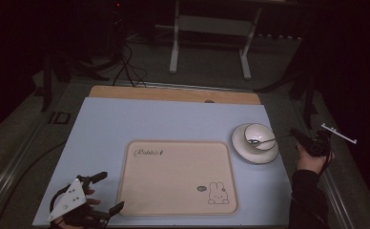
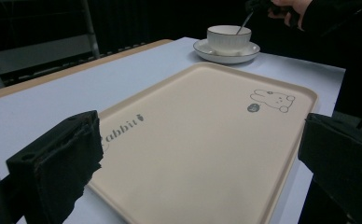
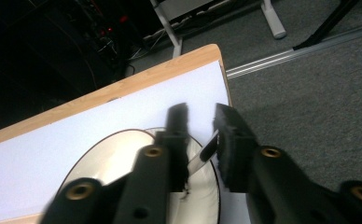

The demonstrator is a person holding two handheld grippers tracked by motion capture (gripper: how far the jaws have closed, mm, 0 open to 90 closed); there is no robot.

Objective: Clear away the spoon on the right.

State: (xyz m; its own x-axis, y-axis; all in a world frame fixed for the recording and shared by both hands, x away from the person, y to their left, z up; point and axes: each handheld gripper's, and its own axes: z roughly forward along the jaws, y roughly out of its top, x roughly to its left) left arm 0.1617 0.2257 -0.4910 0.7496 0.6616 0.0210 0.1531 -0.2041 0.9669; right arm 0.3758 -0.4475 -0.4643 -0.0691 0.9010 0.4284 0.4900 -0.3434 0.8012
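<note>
The right gripper [image 1: 300, 137] reaches in from the table's right edge, and the thin silver metal spoon [image 1: 262, 141] has its handle end between the jaws, which stand narrowly apart; the handle leans against one pad, but a firm pinch can't be told. The spoon's bowl rests inside the small white ribbed cup [image 1: 259, 136] on the dark-rimmed white saucer [image 1: 242, 149]. The left gripper [image 1: 104, 193] waits wide open, holding nothing, at the near left corner of the beige plastic rabbit-printed tray [image 1: 173, 176].
</note>
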